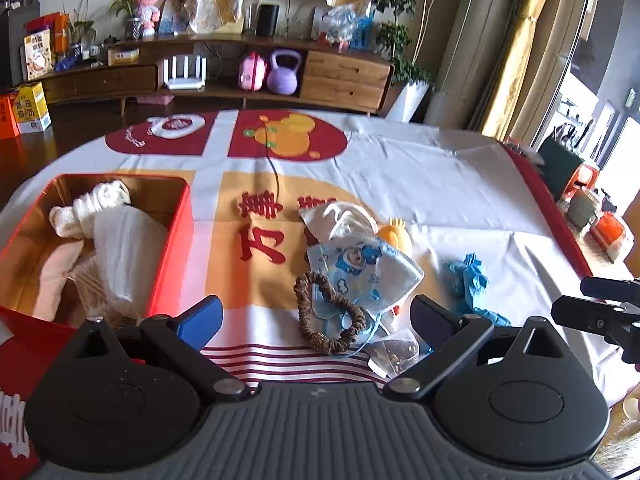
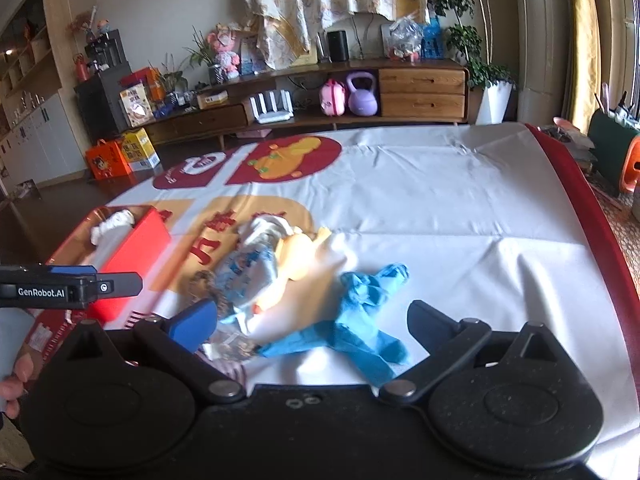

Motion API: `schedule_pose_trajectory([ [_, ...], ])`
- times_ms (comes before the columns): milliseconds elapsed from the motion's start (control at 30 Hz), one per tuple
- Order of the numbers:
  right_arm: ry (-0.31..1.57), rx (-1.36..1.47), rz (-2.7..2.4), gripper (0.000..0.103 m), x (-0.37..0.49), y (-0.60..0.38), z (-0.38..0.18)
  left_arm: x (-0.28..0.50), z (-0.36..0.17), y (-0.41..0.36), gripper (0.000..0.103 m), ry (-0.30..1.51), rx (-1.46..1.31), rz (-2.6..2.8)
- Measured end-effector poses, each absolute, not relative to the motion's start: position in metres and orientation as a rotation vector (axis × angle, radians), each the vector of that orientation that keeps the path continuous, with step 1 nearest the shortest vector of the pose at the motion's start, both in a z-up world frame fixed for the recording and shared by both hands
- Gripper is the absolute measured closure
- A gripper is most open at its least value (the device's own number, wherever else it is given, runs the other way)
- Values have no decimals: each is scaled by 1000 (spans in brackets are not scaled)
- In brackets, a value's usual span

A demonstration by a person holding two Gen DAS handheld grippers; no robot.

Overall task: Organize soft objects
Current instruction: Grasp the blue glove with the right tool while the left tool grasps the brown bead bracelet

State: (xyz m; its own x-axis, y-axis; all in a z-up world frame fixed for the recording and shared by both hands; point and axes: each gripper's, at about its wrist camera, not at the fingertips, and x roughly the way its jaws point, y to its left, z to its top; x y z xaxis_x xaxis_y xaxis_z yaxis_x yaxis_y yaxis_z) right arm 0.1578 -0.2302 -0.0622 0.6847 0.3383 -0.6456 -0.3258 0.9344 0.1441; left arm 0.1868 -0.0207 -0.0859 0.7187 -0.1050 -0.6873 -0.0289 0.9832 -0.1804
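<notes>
A living room with a long wooden sideboard at the back; in front, a counter covered by a white, red and orange printed cloth.

The left tool hangs over the near edge with its jaws spread wide and nothing between them. Just ahead of it lies a brown scrunchie, resting on a blue cartoon face mask. Beyond that is a white mask and something orange, possibly a toy. To the tool's left stands a red box already holding white cloths.

The right tool is also released and empty, hovering over crumpled blue gloves. This view is smeared, so how close it sits to them is unclear.

Risks, as a judgement: the pile is tangled. Closing on the scrunchie could catch the mask's ear loop underneath and drag the whole heap. A shallow pinch on the thin gloves may slip, or snag the cloth and pull it. Both tools are near each other and could collide.
</notes>
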Motion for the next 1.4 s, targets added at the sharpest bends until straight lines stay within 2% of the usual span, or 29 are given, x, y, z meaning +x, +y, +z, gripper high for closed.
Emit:
schedule_pose_trajectory([
  [400,801,27,337,5,188,-241,-96,223,-129,-45,2,844,-109,-38],
  [800,841,24,330,16,213,-233,-113,246,-154,-45,2,862,-100,-14],
  [1200,870,10,301,36,238,-222,-131,251,-165,-50,3,861,-78,-47],
  [1333,881,7,293,44,242,-220,-135,251,-166,-48,15,862,-84,-54],
  [1400,881,1,288,47,243,-218,-137,251,-166,-48,17,861,-79,-52],
])
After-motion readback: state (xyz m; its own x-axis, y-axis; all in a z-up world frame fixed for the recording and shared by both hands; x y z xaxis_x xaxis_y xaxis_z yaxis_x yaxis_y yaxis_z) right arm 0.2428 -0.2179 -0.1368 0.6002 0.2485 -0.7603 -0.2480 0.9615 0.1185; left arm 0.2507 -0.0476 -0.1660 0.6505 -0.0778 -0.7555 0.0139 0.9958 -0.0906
